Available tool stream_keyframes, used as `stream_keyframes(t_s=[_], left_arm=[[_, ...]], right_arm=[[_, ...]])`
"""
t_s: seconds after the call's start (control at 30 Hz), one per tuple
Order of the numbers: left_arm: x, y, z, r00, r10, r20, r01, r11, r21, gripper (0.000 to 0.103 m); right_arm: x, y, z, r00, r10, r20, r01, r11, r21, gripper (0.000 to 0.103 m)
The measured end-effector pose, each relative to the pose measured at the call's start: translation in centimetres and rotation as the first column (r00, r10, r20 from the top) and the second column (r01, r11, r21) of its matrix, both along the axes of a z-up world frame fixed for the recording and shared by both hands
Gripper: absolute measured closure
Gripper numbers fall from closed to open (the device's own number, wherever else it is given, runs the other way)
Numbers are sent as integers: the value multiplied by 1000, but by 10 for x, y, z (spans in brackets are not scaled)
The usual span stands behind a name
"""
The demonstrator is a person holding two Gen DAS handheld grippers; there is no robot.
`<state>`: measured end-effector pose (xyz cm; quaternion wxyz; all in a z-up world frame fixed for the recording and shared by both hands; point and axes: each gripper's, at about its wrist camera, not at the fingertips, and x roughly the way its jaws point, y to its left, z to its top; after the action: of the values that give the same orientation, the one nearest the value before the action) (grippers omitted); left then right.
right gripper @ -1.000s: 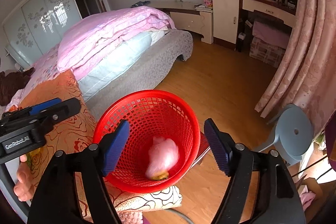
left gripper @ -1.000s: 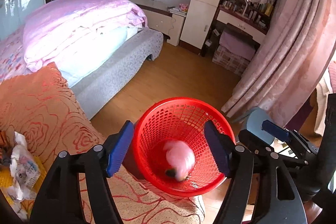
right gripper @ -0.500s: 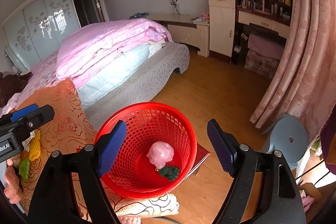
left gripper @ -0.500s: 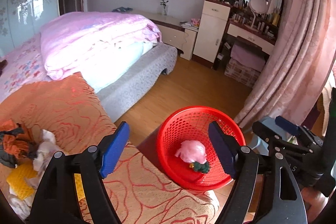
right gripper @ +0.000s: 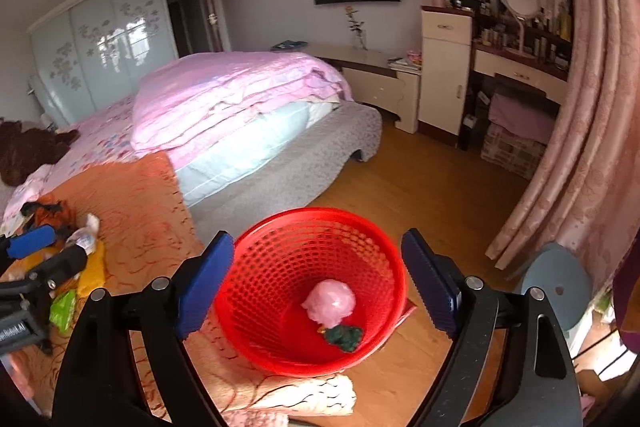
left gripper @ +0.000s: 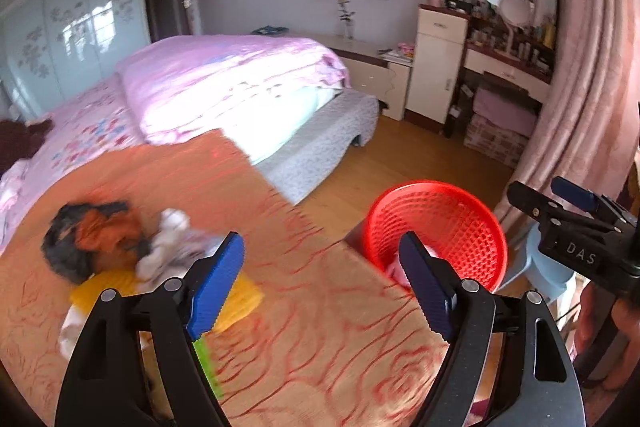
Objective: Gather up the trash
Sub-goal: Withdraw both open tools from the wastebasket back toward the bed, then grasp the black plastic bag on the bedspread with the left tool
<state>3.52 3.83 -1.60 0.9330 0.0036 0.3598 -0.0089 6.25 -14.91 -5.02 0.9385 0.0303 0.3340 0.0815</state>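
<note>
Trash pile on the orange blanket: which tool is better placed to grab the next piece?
Left. The left tool is open, empty and already faces the trash pile. The right tool, also open, faces the red basket.

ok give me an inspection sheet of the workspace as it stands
surface: orange rose-patterned bedspread, creased
job's things: red plastic mesh basket on the wooden floor beside the bedspread, holding a pink crumpled bag and a small dark green scrap
clutter: trash pile on the bedspread: orange-and-black wrapper, white crumpled paper, yellow sheet, green wrapper
grippers: left gripper open, empty, over the bedspread; right gripper open, empty, above the basket; both jaws just opened wider
cables: nothing seen
surroundings: pink quilt on the bed, blue-grey plastic stool, pink curtain
</note>
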Motion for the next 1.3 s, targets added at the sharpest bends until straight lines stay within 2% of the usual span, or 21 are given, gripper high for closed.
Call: stream_keyframes(t_s=[0.23, 0.57, 0.7, 0.87, 0.93, 1.0, 1.07, 1.13, 1.3], left_arm=[[-32, 62, 12, 991, 134, 21, -133, 990, -38, 26], [-81, 144, 9, 949, 315, 0, -314, 945, -96, 26], [-91, 159, -7, 943, 329, -47, -332, 934, -132, 27], [-90, 150, -32, 957, 269, -107, -284, 944, -170, 28], [-89, 147, -40, 960, 250, -124, -269, 948, -172, 35], [-88, 147, -50, 960, 236, -147, -260, 949, -177, 49], [-86, 146, -58, 959, 227, -170, -258, 948, -186, 58], [-85, 146, -62, 960, 217, -176, -251, 948, -197, 61], [-90, 139, -62, 966, 204, -159, -230, 958, -170, 70]], right_arm=[[-10, 31, -2, 997, 80, -21, -80, 997, -9, 20], [-20, 53, -6, 988, 147, -42, -147, 989, -9, 20], [-21, 58, -8, 986, 161, -50, -162, 987, -17, 20], [-22, 61, -12, 984, 168, -62, -169, 985, -24, 20], [-23, 63, -12, 983, 172, -64, -174, 984, -27, 20], [-24, 66, -13, 982, 178, -67, -180, 983, -31, 20], [-25, 69, -15, 979, 188, -73, -191, 981, -32, 20], [-26, 75, -17, 975, 207, -79, -210, 977, -38, 20], [-34, 95, -18, 957, 275, -90, -278, 960, -31, 20]])
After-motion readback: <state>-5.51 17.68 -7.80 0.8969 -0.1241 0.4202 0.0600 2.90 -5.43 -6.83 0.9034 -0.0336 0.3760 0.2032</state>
